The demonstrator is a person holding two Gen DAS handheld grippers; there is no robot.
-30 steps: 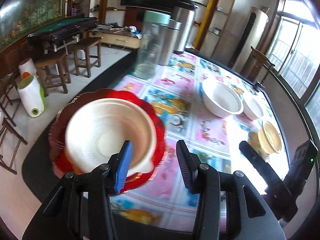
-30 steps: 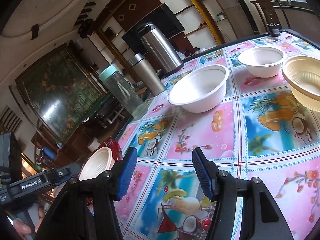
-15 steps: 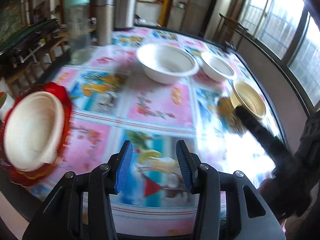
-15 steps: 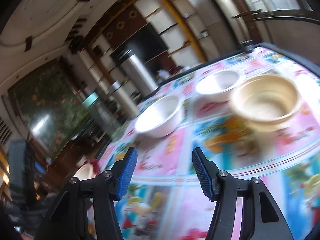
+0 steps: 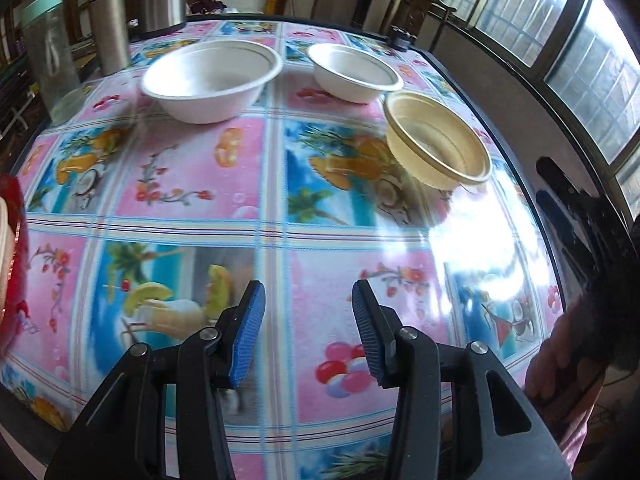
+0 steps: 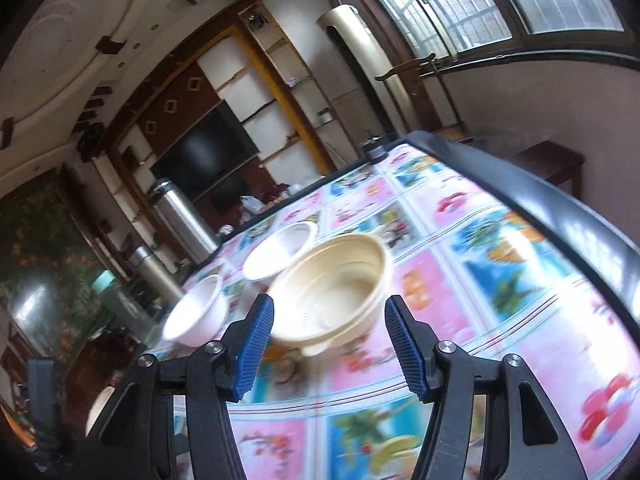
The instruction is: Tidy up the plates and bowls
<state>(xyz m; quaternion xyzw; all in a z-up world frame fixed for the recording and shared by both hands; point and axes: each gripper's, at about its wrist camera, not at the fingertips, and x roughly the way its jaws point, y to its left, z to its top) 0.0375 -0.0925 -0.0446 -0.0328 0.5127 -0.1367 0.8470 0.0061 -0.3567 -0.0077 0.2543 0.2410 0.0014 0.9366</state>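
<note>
Three bowls stand on the patterned table: a large white bowl at the back left, a smaller white bowl behind centre, and a tan bowl at the right. My left gripper is open above the near part of the table, holding nothing. A red plate with a cream bowl on it shows only at the left edge. In the right wrist view my right gripper is open, with the tan bowl just ahead of its fingers, the two white bowls behind it.
A clear jar with a teal lid and a steel flask stand at the table's back left, a large steel thermos behind them. The table's dark rim runs along the right. A hand holds the other gripper.
My left gripper has swung right, away from the red plate with its cream bowl, toward the table's middle. My right gripper has moved toward the tan bowl, which now sits just ahead of its fingers.
</note>
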